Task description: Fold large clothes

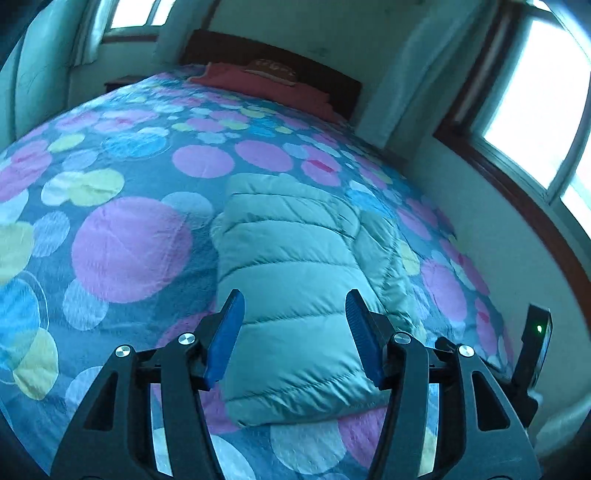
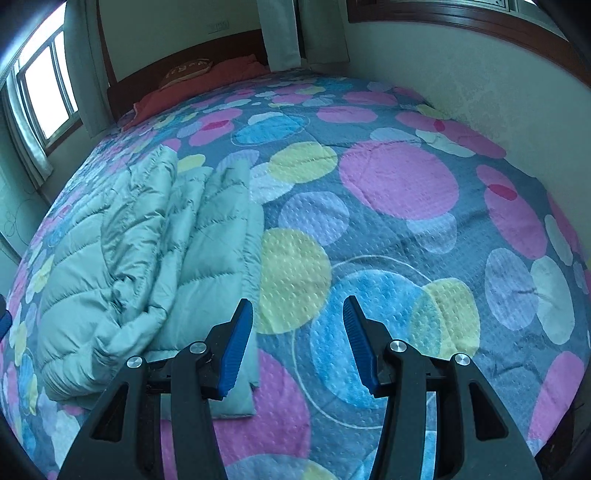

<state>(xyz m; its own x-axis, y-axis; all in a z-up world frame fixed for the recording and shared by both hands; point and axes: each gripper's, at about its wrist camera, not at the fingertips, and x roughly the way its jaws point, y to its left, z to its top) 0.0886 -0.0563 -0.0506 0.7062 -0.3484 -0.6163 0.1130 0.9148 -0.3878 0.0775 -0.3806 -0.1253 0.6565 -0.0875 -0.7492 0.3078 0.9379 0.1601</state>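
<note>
A bed fills both views, covered by a quilt point(image 2: 388, 229) printed with pink, blue and yellow circles on a grey-blue ground. At its head lie a red blanket point(image 1: 266, 86) and a brown pillow point(image 2: 186, 72) against a dark wooden headboard point(image 1: 236, 48). Windows point(image 1: 532, 110) with pale curtains point(image 2: 284, 33) break the cream walls.

The pale green puffer jacket point(image 1: 291, 280) lies folded on the quilt near the bed's foot. The left gripper point(image 1: 294, 306) hovers over the jacket's near end, fingers spread, holding nothing. The right gripper point(image 2: 298, 314) hangs over bare quilt just right of the jacket point(image 2: 147, 251), fingers likewise spread and empty.

Only the left view shows the jacket's smooth quilted top; only the right shows its rumpled folds.
</note>
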